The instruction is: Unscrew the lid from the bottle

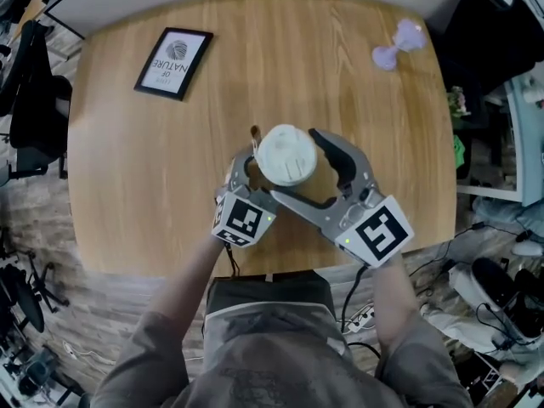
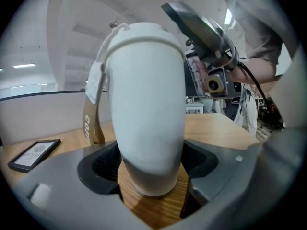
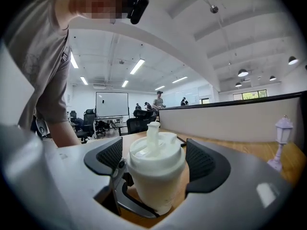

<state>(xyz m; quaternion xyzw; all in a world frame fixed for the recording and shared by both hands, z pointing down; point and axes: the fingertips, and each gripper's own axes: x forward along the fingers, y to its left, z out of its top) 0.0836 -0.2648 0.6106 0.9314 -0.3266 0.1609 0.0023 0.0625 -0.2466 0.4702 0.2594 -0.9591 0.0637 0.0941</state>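
Note:
A white bottle (image 1: pixel 286 154) with a white screw lid (image 3: pixel 157 150) stands upright on the wooden table (image 1: pixel 127 185), near its front edge. My left gripper (image 1: pixel 262 173) reaches in low from the left. In the left gripper view its dark pads (image 2: pixel 103 164) lie against both sides of the lower bottle body (image 2: pixel 148 119). My right gripper (image 1: pixel 299 167) comes in from the right at lid height. The lid sits between its pads (image 3: pixel 201 162), and a thin gap shows on the left side. A brown strap (image 2: pixel 90 123) hangs from the bottle's neck.
A black-framed print (image 1: pixel 173 62) lies at the table's far left. At the far right stands a small purple lamp figure (image 1: pixel 398 43). Office chairs and cables surround the table, and the person's torso is at its near edge.

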